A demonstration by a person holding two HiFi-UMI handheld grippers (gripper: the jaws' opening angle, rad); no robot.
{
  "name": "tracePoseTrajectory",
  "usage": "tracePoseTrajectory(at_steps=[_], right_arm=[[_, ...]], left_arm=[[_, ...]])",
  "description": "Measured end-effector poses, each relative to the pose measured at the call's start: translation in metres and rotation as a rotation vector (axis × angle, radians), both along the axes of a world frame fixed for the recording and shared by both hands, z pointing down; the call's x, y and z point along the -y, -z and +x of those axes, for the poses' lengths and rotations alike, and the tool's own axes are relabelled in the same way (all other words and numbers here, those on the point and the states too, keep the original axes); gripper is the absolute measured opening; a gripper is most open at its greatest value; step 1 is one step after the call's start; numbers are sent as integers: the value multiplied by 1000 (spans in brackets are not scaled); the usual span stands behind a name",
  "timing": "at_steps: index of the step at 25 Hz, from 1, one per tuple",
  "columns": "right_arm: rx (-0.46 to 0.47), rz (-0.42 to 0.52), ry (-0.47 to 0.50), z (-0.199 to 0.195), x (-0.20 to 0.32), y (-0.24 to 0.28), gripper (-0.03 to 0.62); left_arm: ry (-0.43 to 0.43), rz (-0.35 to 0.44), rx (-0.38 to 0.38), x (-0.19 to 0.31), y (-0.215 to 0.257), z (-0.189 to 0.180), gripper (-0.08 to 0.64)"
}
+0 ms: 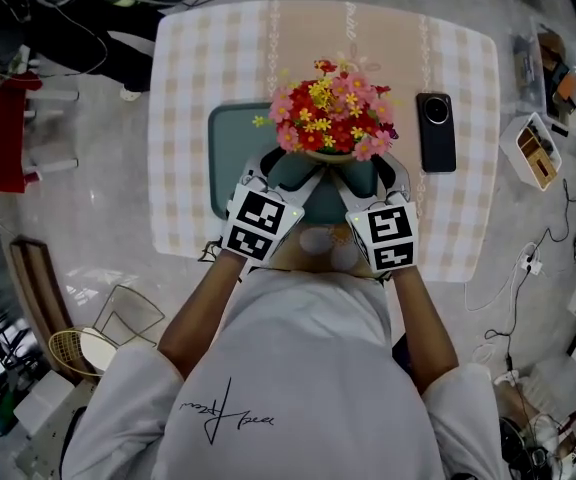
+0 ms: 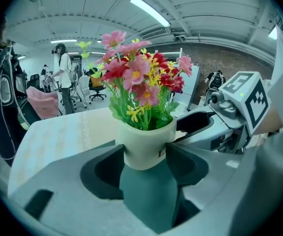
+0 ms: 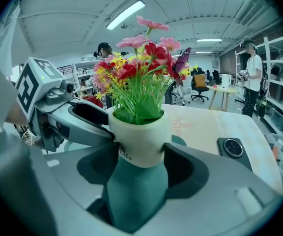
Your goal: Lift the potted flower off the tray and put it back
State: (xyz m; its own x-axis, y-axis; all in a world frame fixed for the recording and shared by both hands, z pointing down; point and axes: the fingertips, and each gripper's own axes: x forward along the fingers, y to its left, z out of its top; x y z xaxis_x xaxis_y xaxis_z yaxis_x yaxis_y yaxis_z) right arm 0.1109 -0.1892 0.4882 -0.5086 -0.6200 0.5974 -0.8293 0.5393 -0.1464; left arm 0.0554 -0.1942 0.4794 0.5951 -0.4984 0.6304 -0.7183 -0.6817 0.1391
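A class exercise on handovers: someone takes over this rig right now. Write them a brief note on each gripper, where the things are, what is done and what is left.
Left gripper: shut on the potted flower, gripping the left side of its white pot.
Right gripper: shut on the same pot from the right.
Potted flower: upright over the teal tray on the checked table. The jaws hide whether its base touches the tray.
Done: both grips are on. Whether the lift has happened cannot be told.
Left: make sure the pot stands on the tray, then open both grippers and draw back.
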Motion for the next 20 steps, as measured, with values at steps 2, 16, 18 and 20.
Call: tracePoseTrajectory(at_steps=[2, 16, 18, 20], right_arm=[[-3, 3, 4, 0, 3, -3, 295], [-22, 33, 24, 5, 16, -20, 295], [-21, 32, 26, 5, 15, -23, 293], [-28, 36, 29, 5, 14, -25, 294]], left_arm=[[5, -4, 4, 2, -3, 1, 267], [38, -39, 14, 13, -24, 6, 262], [35, -41, 21, 12, -26, 6, 261], [33, -40, 30, 11, -29, 6, 261]])
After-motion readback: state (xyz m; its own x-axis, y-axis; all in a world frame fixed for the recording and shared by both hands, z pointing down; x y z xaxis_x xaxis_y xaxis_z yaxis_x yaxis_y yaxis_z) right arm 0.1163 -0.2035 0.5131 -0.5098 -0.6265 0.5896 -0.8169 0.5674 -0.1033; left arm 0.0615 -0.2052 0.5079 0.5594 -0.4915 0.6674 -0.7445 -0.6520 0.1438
